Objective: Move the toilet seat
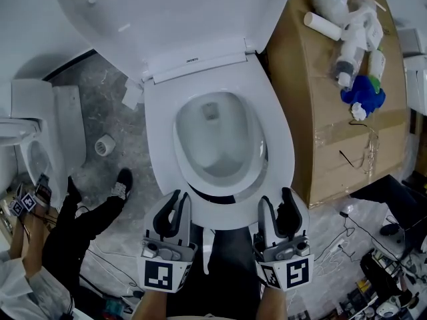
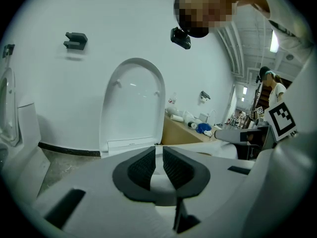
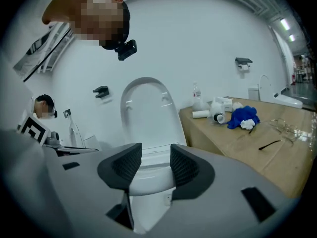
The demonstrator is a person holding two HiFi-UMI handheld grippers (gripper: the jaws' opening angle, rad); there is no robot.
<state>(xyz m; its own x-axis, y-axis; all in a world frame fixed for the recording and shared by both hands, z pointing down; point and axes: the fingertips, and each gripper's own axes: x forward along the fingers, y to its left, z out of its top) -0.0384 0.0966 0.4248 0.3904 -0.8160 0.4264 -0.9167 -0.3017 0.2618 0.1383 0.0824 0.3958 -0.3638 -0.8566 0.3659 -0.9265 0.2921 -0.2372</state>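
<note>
The white toilet seat (image 1: 275,145) lies down on the bowl, and its lid (image 1: 173,12) stands raised behind it. Both grippers hover at the seat's front edge. My left gripper (image 1: 179,200) is over the front left of the rim; in the left gripper view its jaws (image 2: 158,155) leave only a thin slit, and nothing is gripped. My right gripper (image 1: 277,199) is over the front right. Its jaws (image 3: 156,157) stand apart, with the toilet's front rim (image 3: 148,177) showing between them and the pads clear of it. The lid (image 3: 146,115) rises beyond.
A big cardboard box (image 1: 333,125) stands against the toilet's right side, with white bottles and a blue cloth (image 1: 363,95) on it. Another toilet (image 1: 40,145) is at the left, with a person's leg and shoe (image 1: 121,182) and a small roll (image 1: 105,145) nearby. Cables (image 1: 363,235) lie at the right.
</note>
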